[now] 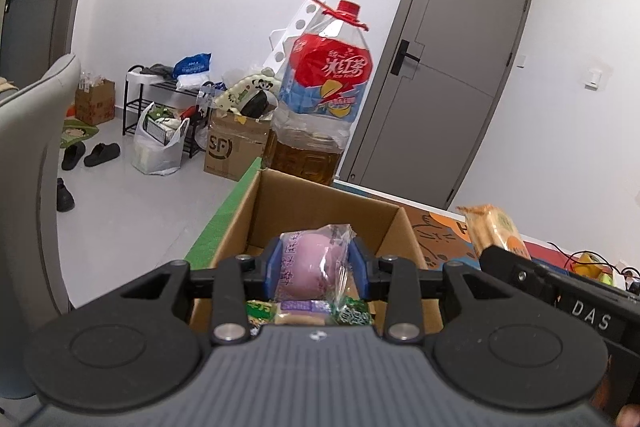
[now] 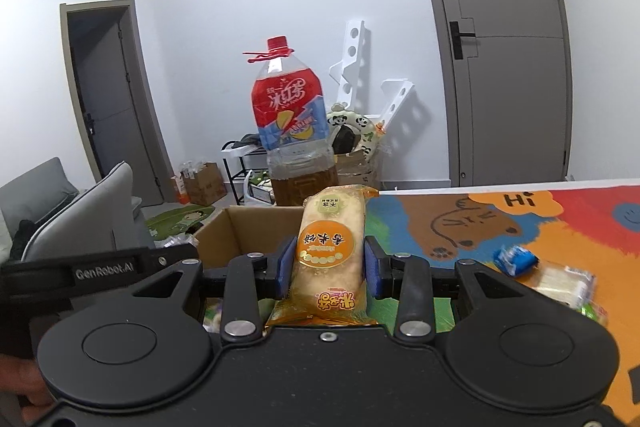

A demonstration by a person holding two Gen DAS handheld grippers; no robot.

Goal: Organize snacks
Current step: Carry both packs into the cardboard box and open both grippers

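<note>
A pink round bun in a clear wrapper (image 1: 308,267) sits between the blue pads of my left gripper (image 1: 314,259), which is shut on it just above the near edge of an open cardboard box (image 1: 320,203). Green-wrapped snacks (image 1: 354,313) lie inside the box beneath it. My right gripper (image 2: 330,259) is shut on an orange-labelled rice cracker pack (image 2: 328,227), held upright to the right of the box (image 2: 256,227). The same cracker pack (image 1: 494,227) shows at the right in the left wrist view.
A large iced tea bottle (image 2: 292,131) stands right behind the box. On the colourful table mat (image 2: 520,219) lie a blue snack (image 2: 514,259) and a white pack (image 2: 564,283). A grey chair back (image 1: 24,167) rises at the left, off the table.
</note>
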